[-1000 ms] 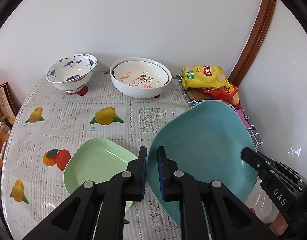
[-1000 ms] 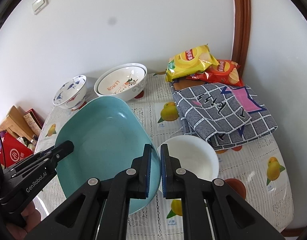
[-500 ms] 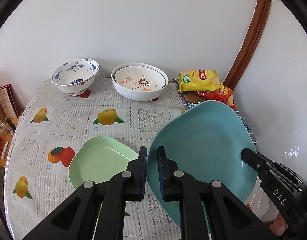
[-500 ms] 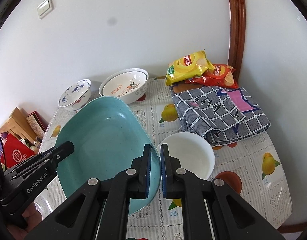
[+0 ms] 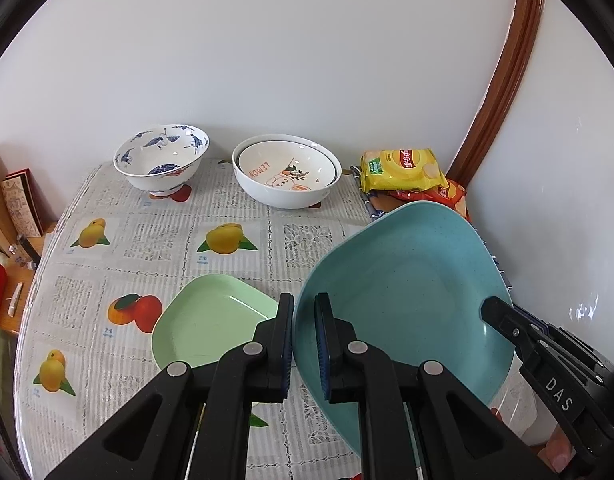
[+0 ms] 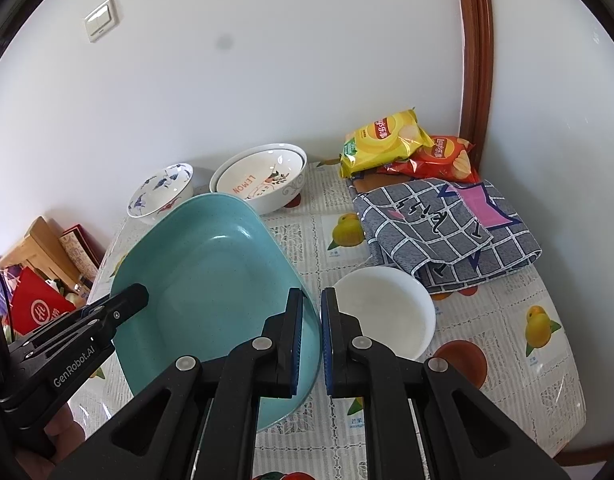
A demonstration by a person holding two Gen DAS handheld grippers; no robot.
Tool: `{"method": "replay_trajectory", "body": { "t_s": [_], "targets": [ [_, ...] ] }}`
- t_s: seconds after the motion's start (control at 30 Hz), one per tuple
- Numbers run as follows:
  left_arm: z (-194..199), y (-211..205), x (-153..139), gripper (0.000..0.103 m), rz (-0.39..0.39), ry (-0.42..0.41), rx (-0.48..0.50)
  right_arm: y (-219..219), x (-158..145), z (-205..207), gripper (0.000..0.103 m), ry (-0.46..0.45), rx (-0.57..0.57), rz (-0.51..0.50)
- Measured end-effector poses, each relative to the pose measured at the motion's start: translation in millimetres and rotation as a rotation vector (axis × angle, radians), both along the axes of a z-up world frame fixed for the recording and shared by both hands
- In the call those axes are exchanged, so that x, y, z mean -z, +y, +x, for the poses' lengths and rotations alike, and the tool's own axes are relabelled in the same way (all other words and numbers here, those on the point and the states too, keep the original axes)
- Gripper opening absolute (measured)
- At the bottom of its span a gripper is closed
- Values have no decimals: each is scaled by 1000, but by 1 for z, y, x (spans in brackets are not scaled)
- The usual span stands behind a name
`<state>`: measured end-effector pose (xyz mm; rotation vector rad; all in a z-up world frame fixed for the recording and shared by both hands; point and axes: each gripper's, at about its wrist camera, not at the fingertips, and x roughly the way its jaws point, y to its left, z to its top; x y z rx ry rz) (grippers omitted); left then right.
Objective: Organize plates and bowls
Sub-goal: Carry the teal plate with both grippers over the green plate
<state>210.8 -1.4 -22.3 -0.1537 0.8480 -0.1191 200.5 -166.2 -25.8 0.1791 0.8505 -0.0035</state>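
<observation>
Both grippers hold a large teal plate (image 5: 407,296) above the table. My left gripper (image 5: 304,344) is shut on its left rim; my right gripper (image 6: 311,344) is shut on its right rim, the plate (image 6: 211,280) tilted between them. A light green plate (image 5: 211,320) lies on the table under and left of the teal one. A white bowl (image 6: 383,312) sits just right of my right gripper. At the back stand a blue-patterned bowl (image 5: 161,160) and two nested white "LEMON" bowls (image 5: 287,174).
Chip bags (image 6: 403,148) and a folded grey checked cloth (image 6: 447,232) lie at the back right by the wall. The round table's fruit-print cover (image 5: 147,240) shows between the dishes. Boxes and red items (image 6: 39,292) stand beyond the left edge.
Both grippers have risen and drawn back with the teal plate; the table and bowls look farther away.
</observation>
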Motion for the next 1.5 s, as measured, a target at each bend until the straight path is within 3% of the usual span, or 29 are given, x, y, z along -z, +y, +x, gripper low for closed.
{"method": "replay_trajectory", "body": {
  "t_s": [1.5],
  "targets": [
    [0, 55, 25, 11, -56, 47, -89, 51, 17, 16, 10, 36, -81, -36]
  ]
}}
